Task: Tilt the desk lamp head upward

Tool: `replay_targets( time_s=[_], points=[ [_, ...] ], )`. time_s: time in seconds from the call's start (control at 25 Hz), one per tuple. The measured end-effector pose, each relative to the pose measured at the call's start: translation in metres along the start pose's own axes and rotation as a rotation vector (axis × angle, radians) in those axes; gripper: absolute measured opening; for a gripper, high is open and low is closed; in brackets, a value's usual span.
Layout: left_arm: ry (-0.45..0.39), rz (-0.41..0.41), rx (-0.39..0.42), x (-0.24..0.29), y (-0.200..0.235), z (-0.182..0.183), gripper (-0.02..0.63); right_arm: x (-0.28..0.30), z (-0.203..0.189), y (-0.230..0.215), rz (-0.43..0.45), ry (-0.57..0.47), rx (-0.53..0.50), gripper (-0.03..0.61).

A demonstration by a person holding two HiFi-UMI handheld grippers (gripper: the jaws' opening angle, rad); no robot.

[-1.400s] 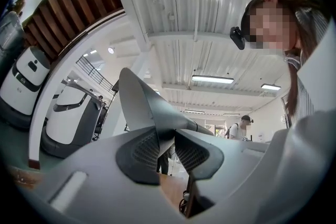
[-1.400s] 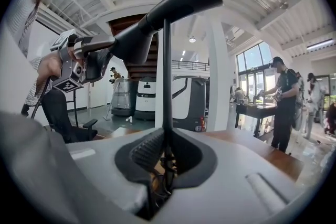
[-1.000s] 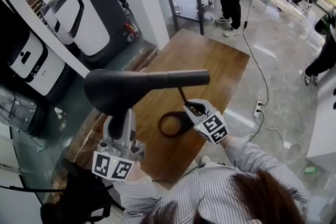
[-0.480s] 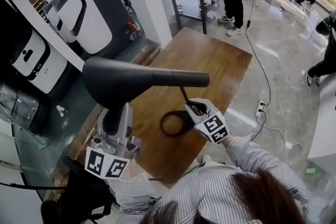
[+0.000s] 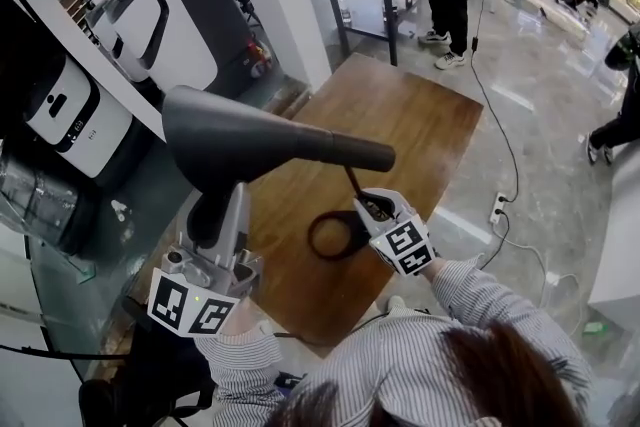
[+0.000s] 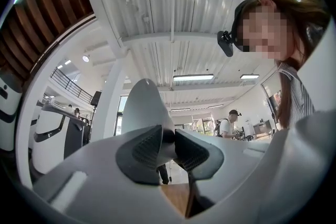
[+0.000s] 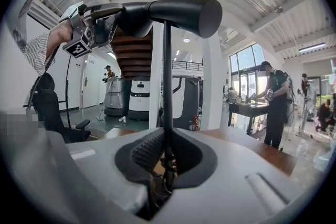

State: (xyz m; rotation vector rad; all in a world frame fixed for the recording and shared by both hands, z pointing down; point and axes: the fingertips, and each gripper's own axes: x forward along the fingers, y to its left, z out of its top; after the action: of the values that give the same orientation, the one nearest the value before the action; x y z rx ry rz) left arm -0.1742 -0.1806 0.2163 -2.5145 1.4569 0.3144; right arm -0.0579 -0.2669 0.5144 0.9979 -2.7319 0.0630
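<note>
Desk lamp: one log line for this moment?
left gripper: shut on lamp head | right gripper: shut on stem | base: on table

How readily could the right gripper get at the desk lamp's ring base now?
Probably yes, after letting go: the right gripper is shut low on the lamp stem, close to the ring base, nothing between them.

1. We saw a black lamp head (image 5: 230,150), stem (image 5: 351,181) and base (image 5: 335,237).
2. We saw a brown wood-grain table (image 5: 420,115).
3. We saw a grey-and-white striped shirt (image 5: 400,365).
4. We saw black-and-white square markers on the grey left gripper (image 5: 210,215) and right gripper (image 5: 372,207).
</note>
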Motion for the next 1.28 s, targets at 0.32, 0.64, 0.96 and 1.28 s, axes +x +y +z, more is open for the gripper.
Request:
replay_targets(
  time_s=[0.32,0.64,0.96,1.28],
  points=[
    [-0.028,-0.016,-0.011,0.003,-0.003,0.008,0.078,-0.002,-0.001,0.002,-0.035,-0.003,0.017,0.036],
    [-0.027,-0.005,0.002,0.0,-0.001,0.006,0.078,-0.001,-0.001,0.002,-0.034,-0.009,0.006,0.037],
    [-0.04,0.008,0.02,-0.012,-0.001,0.005,0.102,-0.006,0.003,0.004,-0.017,-0.039,-0.032,0.038],
    [-0.078,0.09,-0.056,-0.031,0.005,-0.029,0.158,-0.04,0.039,0.004,-0.001,-0.173,0.008,0.046]
  ],
)
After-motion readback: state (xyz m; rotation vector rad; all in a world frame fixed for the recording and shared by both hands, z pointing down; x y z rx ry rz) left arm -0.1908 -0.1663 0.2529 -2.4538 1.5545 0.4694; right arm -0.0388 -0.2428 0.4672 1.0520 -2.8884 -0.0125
